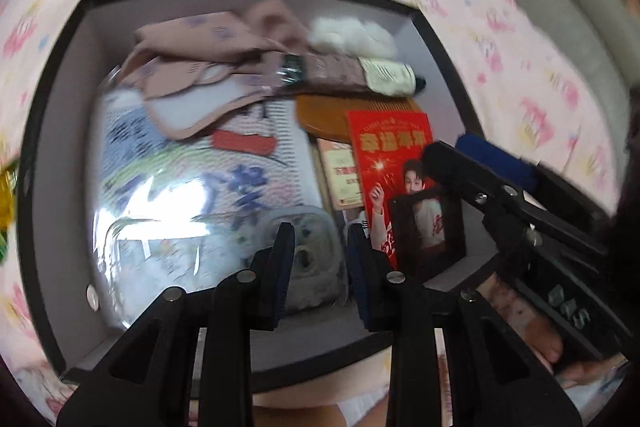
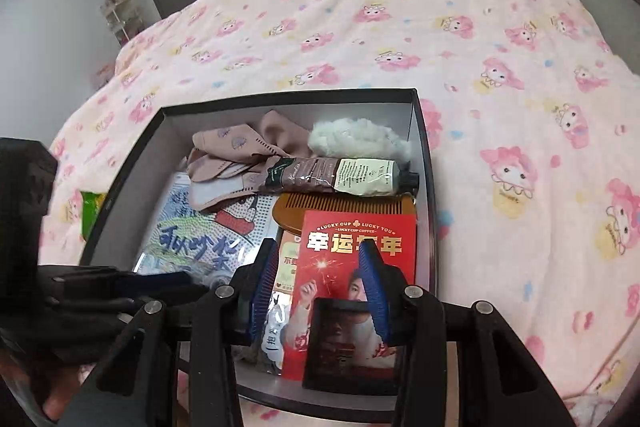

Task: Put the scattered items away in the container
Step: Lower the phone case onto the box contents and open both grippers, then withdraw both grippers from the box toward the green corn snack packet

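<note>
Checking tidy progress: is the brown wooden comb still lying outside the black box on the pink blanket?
No, the brown wooden comb lies inside the black box, beneath the red card.

comb (image 2: 344, 205): lower half hidden under red card (image 2: 356, 267) | left view: motion-blurred

A red card (image 2: 356, 267) lying in the black box (image 2: 420, 131) carries small gold lettering at its top reading "LUCKY CUP", "LUCKY YOU" and, beneath, "LUCKY CUP COFFEE"; below that stand four large gold Chinese characters, 幸运 at the start and 年 at the end, the third partly covered; a clear-wrapped printed pack (image 2: 200, 239) bears blue handwritten-style Chinese characters, not legible; the fine print on a hand-cream tube (image 2: 360, 177) is too small to read.
</note>
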Tool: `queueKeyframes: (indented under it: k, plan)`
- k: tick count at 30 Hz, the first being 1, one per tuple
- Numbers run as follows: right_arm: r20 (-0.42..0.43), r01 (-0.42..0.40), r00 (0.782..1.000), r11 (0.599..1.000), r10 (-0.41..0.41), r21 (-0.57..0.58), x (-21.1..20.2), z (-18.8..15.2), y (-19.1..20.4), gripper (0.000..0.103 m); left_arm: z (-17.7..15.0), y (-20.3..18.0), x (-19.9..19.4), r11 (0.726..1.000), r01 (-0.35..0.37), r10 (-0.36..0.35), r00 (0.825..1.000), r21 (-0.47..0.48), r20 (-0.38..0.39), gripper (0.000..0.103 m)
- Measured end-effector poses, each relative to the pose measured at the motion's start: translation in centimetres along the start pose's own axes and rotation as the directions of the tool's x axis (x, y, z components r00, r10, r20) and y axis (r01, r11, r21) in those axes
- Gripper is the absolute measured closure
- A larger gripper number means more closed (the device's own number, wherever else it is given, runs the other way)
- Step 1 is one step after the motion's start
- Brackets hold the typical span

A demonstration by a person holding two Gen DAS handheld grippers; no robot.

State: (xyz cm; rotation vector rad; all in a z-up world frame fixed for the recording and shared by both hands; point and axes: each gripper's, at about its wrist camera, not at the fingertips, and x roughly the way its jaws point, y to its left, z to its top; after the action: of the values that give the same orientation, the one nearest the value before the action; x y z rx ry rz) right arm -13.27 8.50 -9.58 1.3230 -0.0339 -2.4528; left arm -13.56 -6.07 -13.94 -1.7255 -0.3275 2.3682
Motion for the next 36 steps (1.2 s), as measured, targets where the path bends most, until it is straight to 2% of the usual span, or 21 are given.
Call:
queueKeyframes:
  k: [3, 6, 8, 10, 14, 16, 17, 18, 20, 21, 24, 27, 29, 33, 34, 36]
  plan:
    - [-0.018, 0.002, 1.0, 1.0, -0.002, -0.015, 0.3, -0.2, 0.3, 0.064, -0.3, -2.0, 1.4, 0.993, -0.096, 0.098, 0.995, 0.064, -0.034, 0.076]
    - [-0.036, -0.02, 0.999, 1.0, 0.02, -0.005, 0.4, -0.5, 0.3, 0.064, -0.7, -2.9, 1.9, 0.98, -0.173, 0.176, 0.984, 0.095, -0.031, 0.076]
    - [-0.05, -0.033, 0.998, 0.999, 0.033, 0.002, 0.7, -0.7, 0.5, 0.064, -0.5, -2.8, 1.9, 0.978, -0.195, 0.199, 0.979, 0.073, -0.044, 0.076]
    - [-0.064, -0.042, 0.997, 0.999, 0.042, 0.007, 1.0, -0.9, 0.6, 0.064, -0.6, -2.1, 1.8, 0.965, -0.257, 0.26, 0.965, 0.049, -0.046, 0.078]
    - [-0.076, -0.07, 0.995, 0.998, 0.07, 0.011, 1.2, -1.2, 1.0, 0.064, -1.1, -0.1, 0.8, 0.98, -0.198, 0.198, 0.98, -0.01, -0.031, 0.081]
    - [-0.083, -0.09, 0.992, 0.996, 0.089, 0.003, 1.4, -1.4, 1.2, 0.064, -1.4, 0.7, -0.2, 0.97, -0.242, 0.242, 0.97, -0.026, -0.009, 0.08]
    - [-0.09, -0.098, 0.991, 0.995, 0.098, 0.0, 1.6, -1.5, 1.4, 0.064, -1.5, 1.4, -1.1, 0.97, -0.239, 0.24, 0.971, -0.042, 0.011, 0.08]
    - [-0.101, -0.11, 0.989, 0.994, 0.109, -0.003, 1.9, -1.7, 1.6, 0.064, -1.6, 2.1, -1.9, 0.977, -0.205, 0.207, 0.978, -0.065, 0.027, 0.08]
    - [-0.143, -0.149, 0.979, 0.989, 0.148, 0.005, 2.8, -2.1, 2.1, 0.064, -1.8, 4.0, -3.7, 0.986, -0.104, 0.113, 0.992, -0.132, 0.062, 0.08]
    - [-0.164, -0.174, 0.971, 0.985, 0.174, 0.014, 3.3, -2.3, 2.3, 0.064, -1.8, 4.8, -4.3, 0.985, -0.085, 0.098, 0.992, -0.151, 0.079, 0.079]
    - [-0.232, -0.239, 0.942, 0.97, 0.241, 0.038, 4.9, -2.5, 3.3, 0.064, -0.6, 6.4, -4.9, 0.981, -0.105, 0.123, 0.987, -0.165, 0.101, 0.078]
    - [-0.273, -0.241, 0.932, 0.97, 0.238, 0.022, 6.4, -2.5, 4.6, 0.064, -0.1, 7.5, -4.2, 0.982, -0.072, 0.087, 0.993, -0.173, 0.079, 0.078]
    - [-0.281, -0.235, 0.932, 0.972, 0.229, 0.011, 6.9, -2.6, 5.1, 0.062, 0.5, 7.8, -3.5, 0.985, -0.05, 0.062, 0.996, -0.168, 0.065, 0.078]
    - [-0.268, -0.255, 0.931, 0.967, 0.248, 0.01, 6.7, -2.7, 5.2, 0.062, 0.3, 7.7, -2.4, 0.983, -0.072, 0.081, 0.996, -0.167, 0.046, 0.078]
    - [-0.255, -0.255, 0.934, 0.967, 0.249, 0.01, 6.4, -2.7, 5.1, 0.063, 0.1, 7.7, -2.4, 0.983, -0.066, 0.075, 0.996, -0.17, 0.048, 0.078]
    - [-0.22, -0.197, 0.955, 0.98, 0.197, 0.019, 5.8, -2.7, 4.5, 0.063, -0.5, 7.7, -2.7, 0.984, -0.056, 0.069, 0.995, -0.167, 0.072, 0.078]
